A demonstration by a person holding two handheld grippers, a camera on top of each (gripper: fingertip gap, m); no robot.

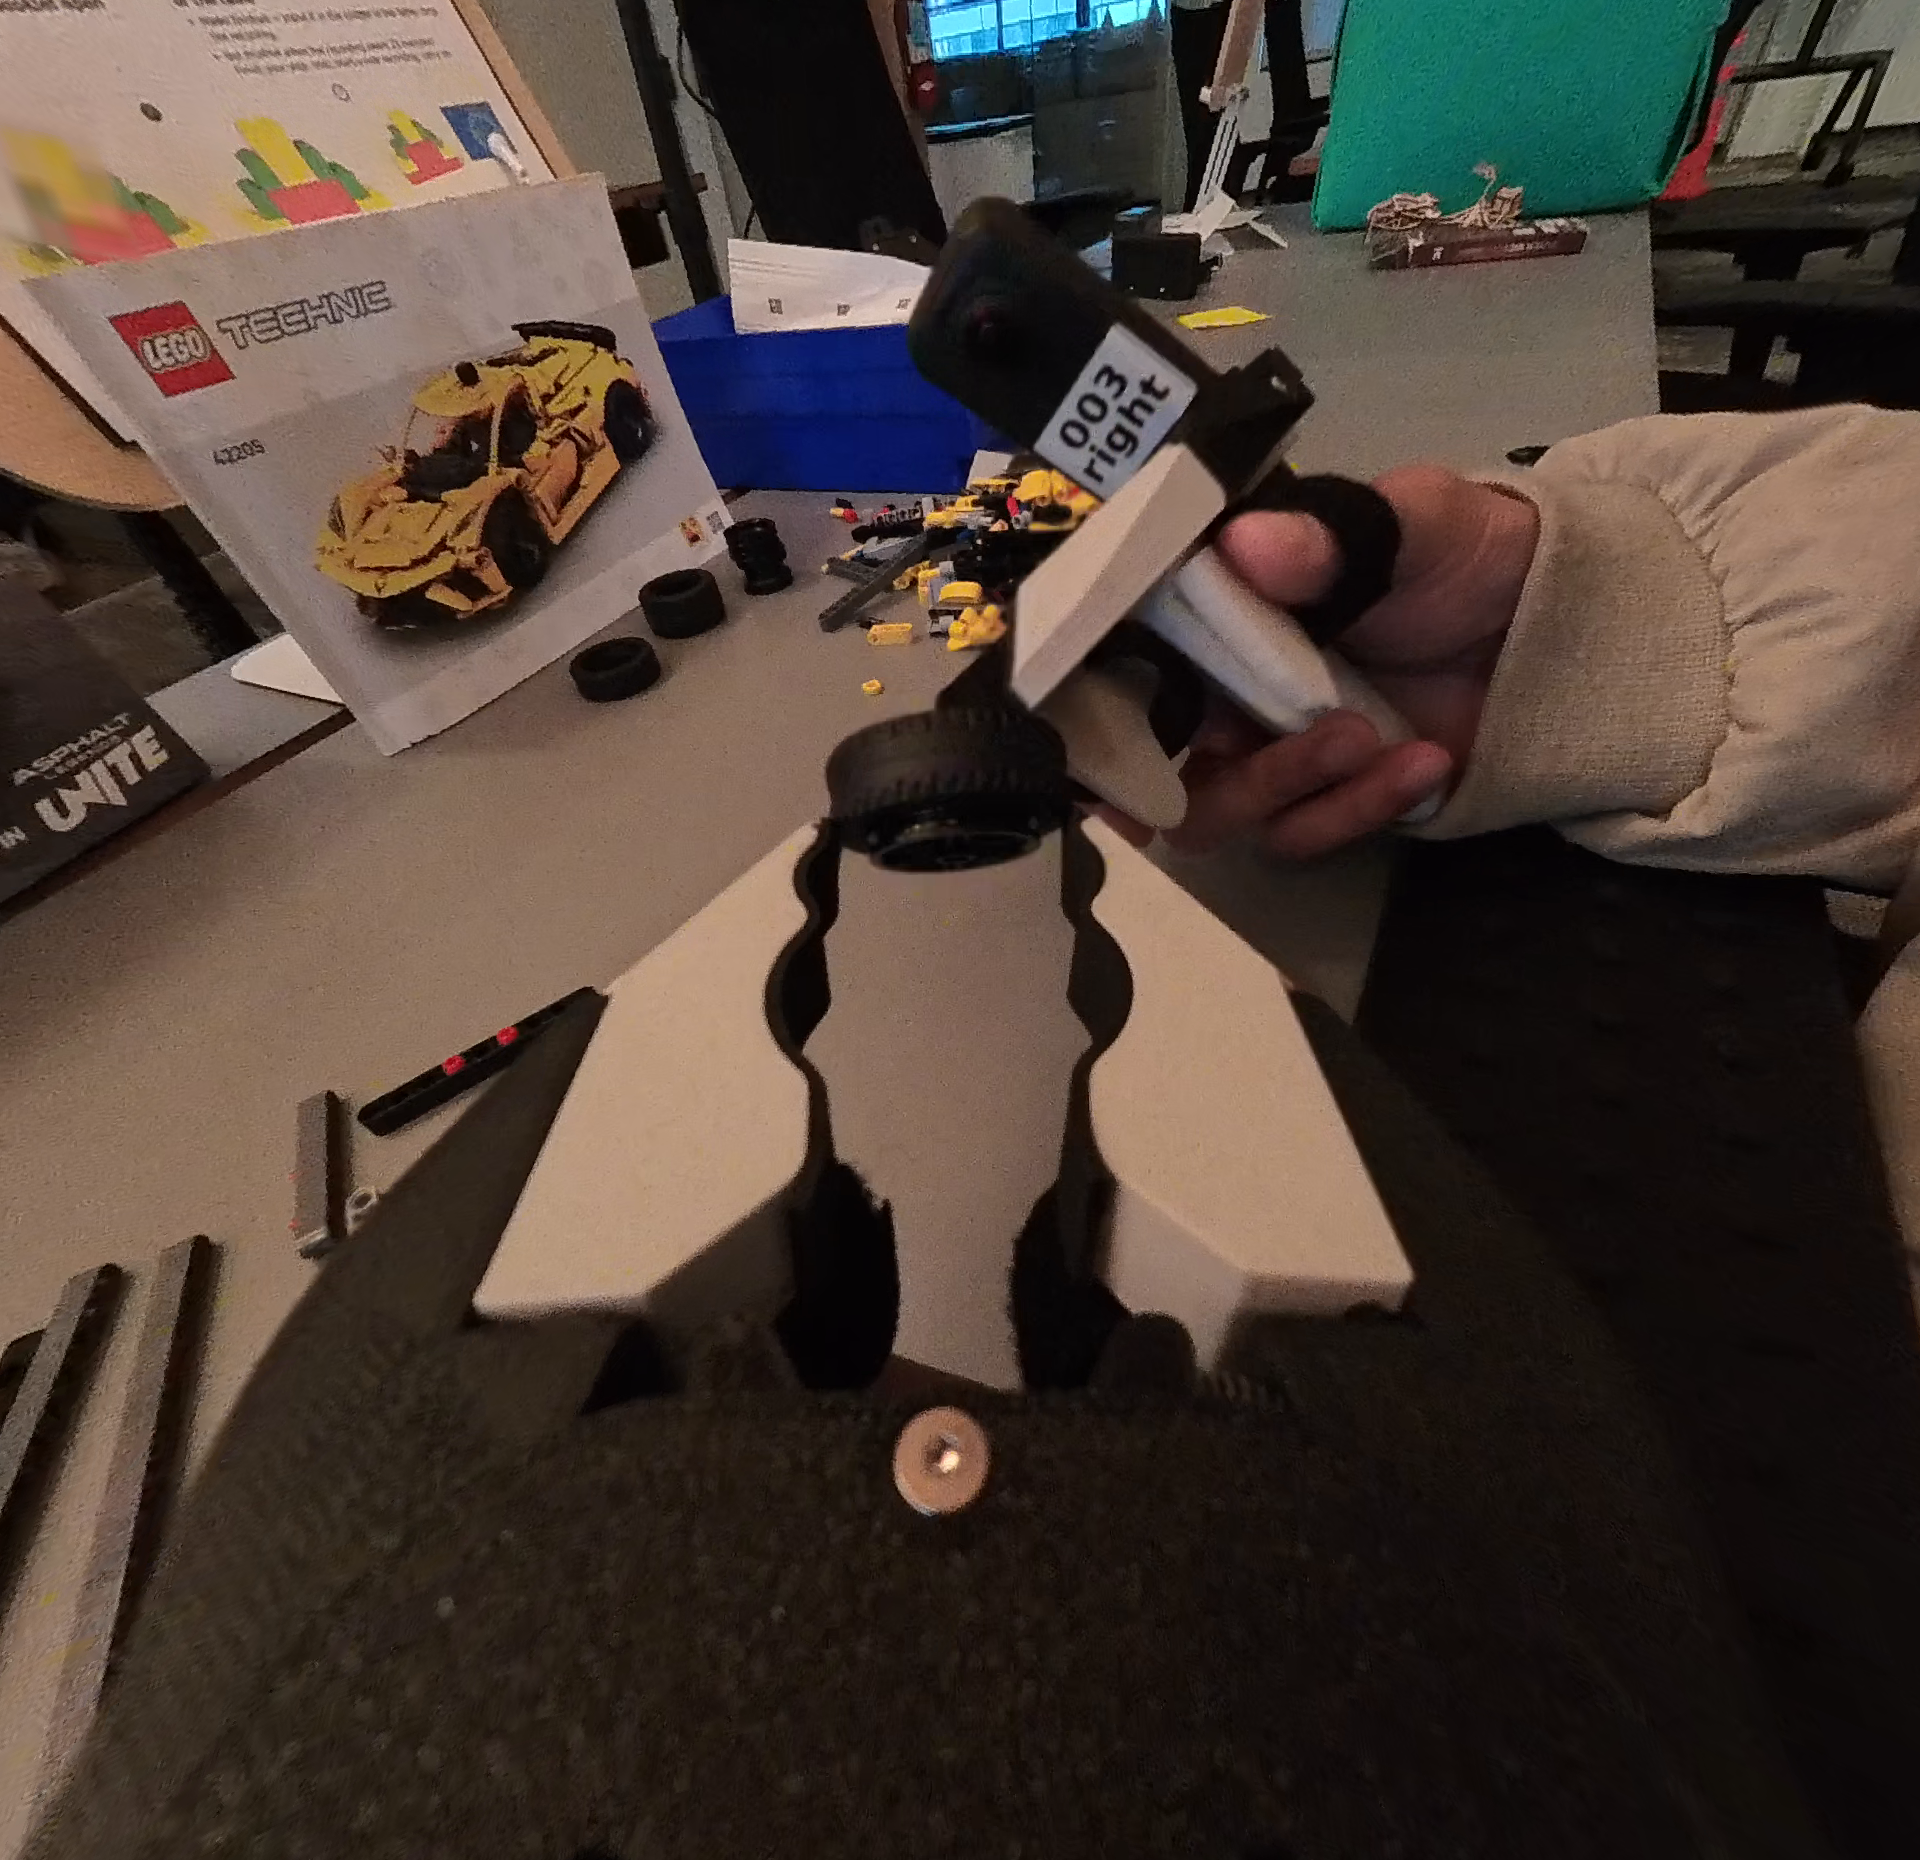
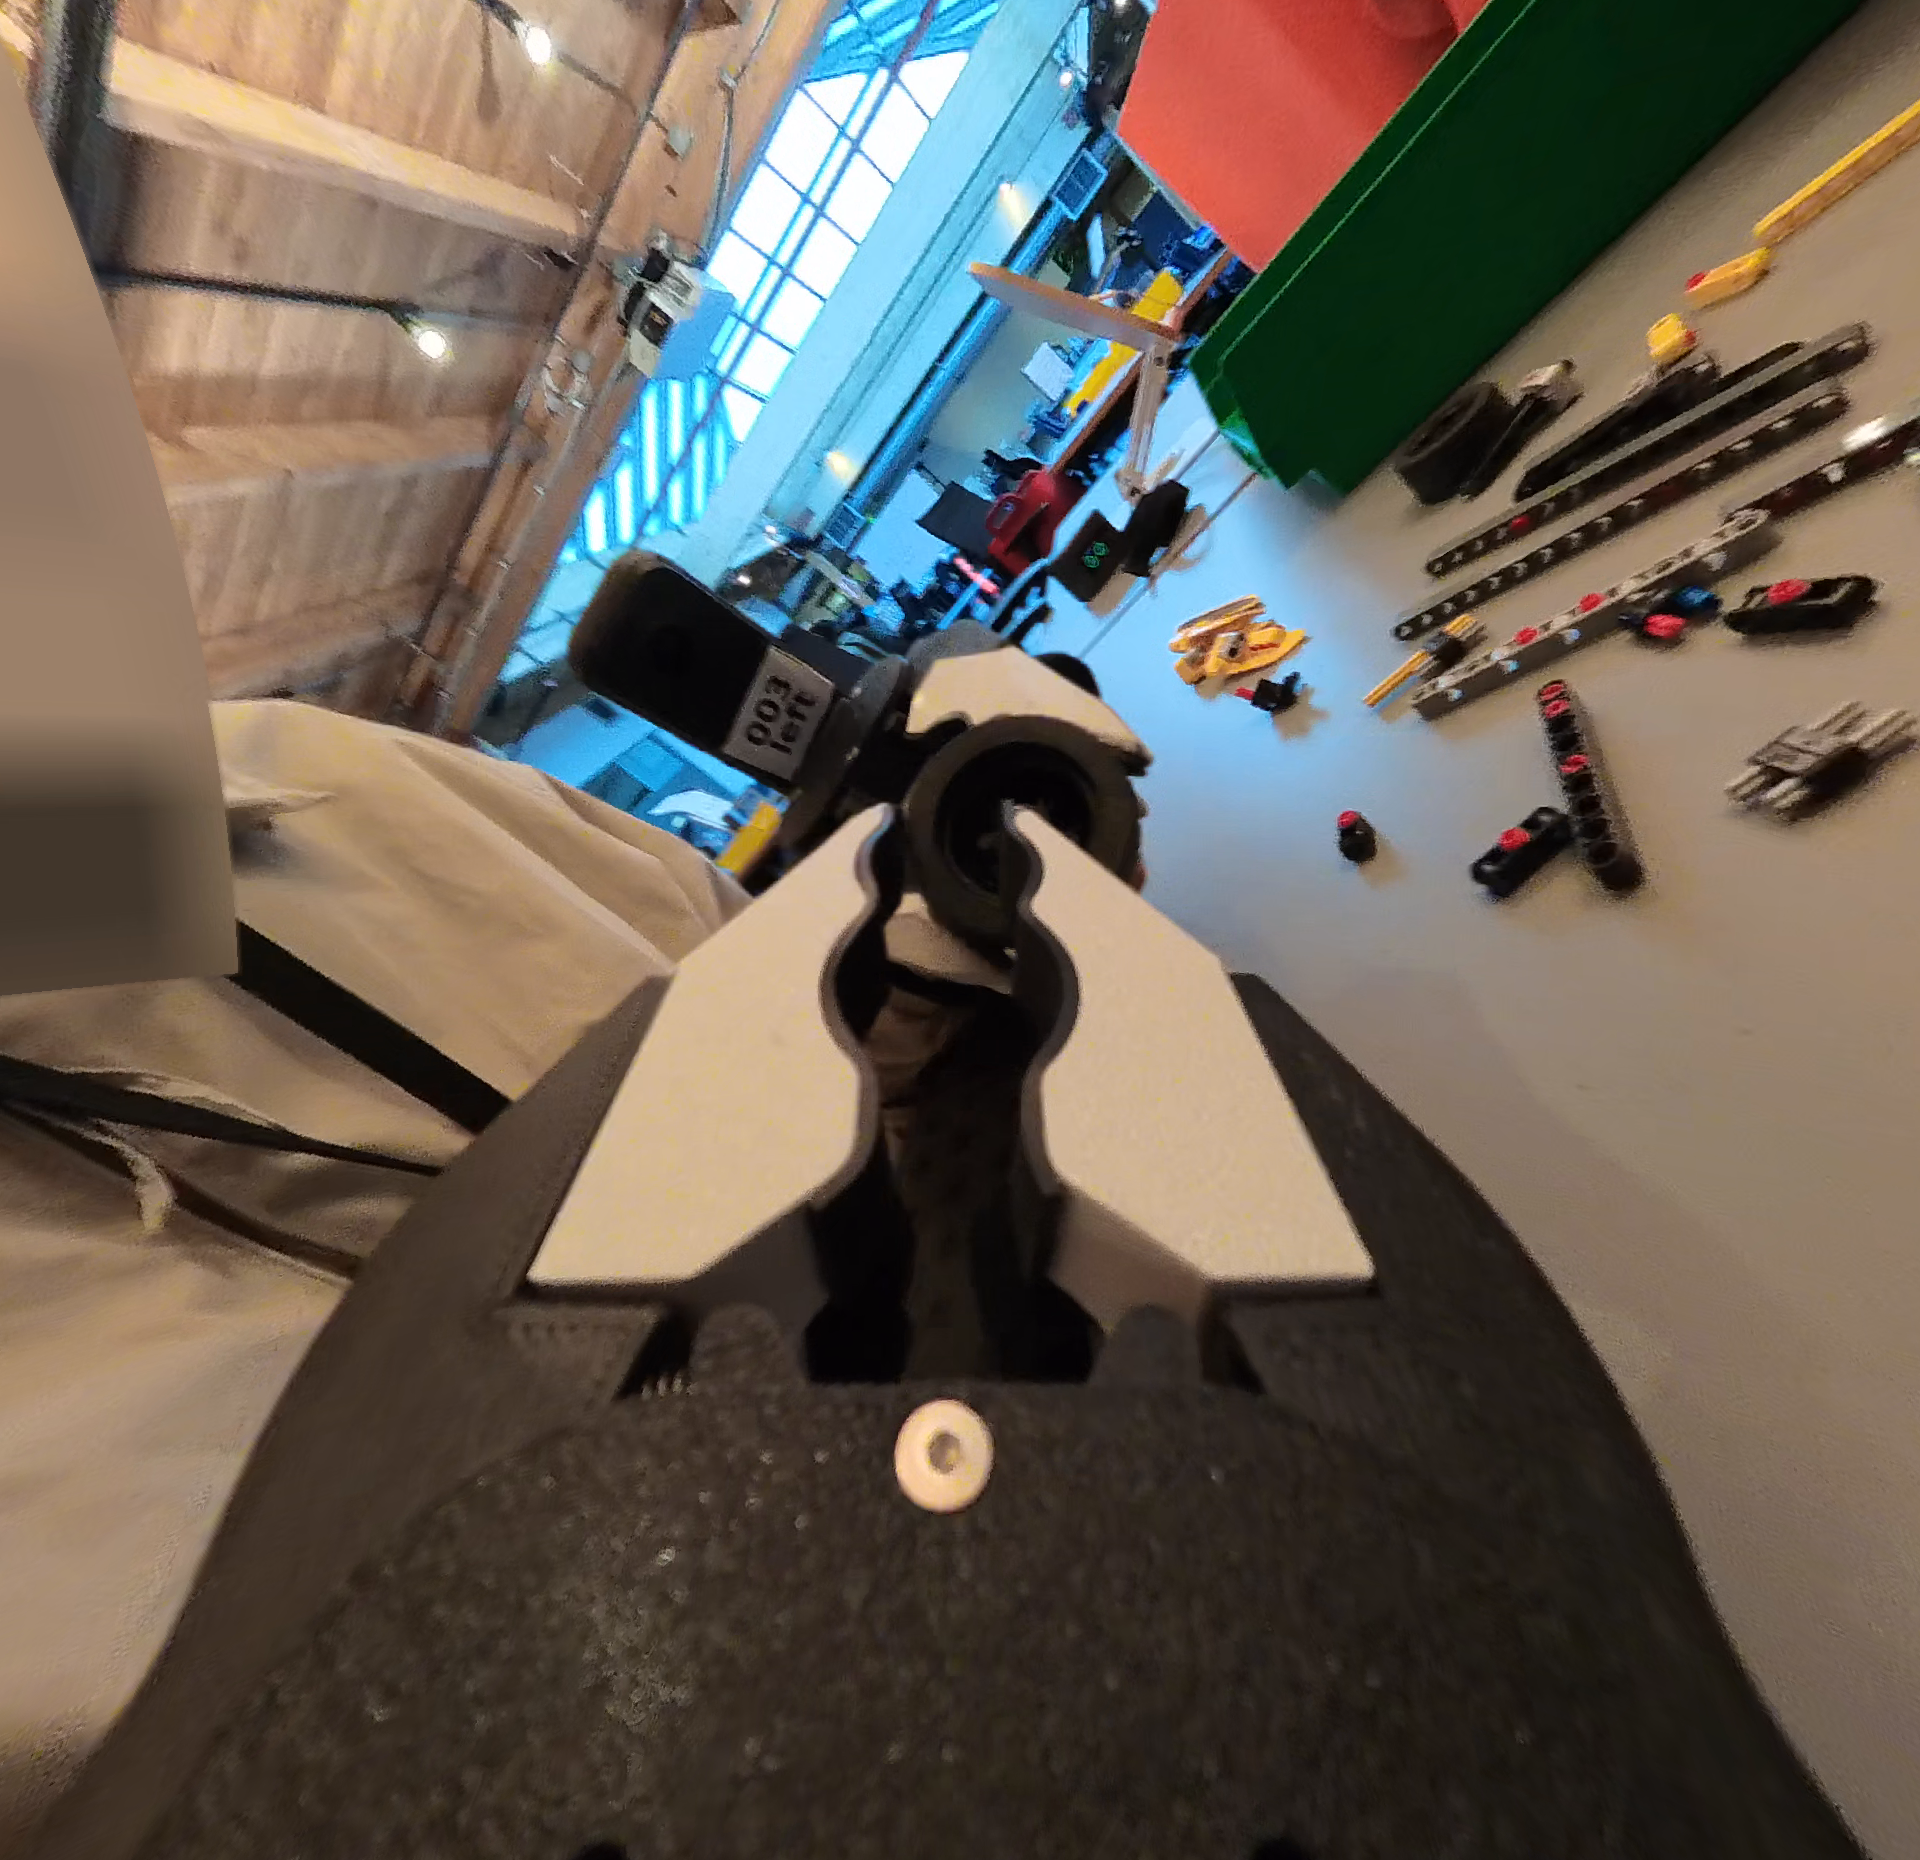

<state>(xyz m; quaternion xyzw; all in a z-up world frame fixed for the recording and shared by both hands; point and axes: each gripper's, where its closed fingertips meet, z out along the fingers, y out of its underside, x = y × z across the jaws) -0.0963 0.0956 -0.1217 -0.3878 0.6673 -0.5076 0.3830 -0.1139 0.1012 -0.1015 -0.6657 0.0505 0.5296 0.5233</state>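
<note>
A black toy wheel (image 1: pixel 940 782), a tyre with a rim in it, is held in the air between both grippers. My left gripper (image 1: pixel 945 844) is shut on it, one fingertip on each side. My right gripper (image 1: pixel 1039 740) comes in from the right, held by a hand (image 1: pixel 1392 605) in a pale sleeve. In the right wrist view my right gripper (image 2: pixel 951 834) is shut on the wheel's (image 2: pixel 1049 756) wall, one fingertip outside it and one inside its open centre. The left gripper's fingers (image 2: pixel 1023 693) show above and below the wheel.
A booklet with a yellow car on its cover (image 1: pixel 416 460) stands at the left. Three loose tyres (image 1: pixel 681 602) lie by it. Behind are a blue bin (image 1: pixel 821 408) and a pile of small yellow and black pieces (image 1: pixel 956 563). Black and grey beams (image 2: pixel 1621 522) lie by a green bin (image 2: pixel 1455 283). Both grippers' tips are close together, under 4 cm apart.
</note>
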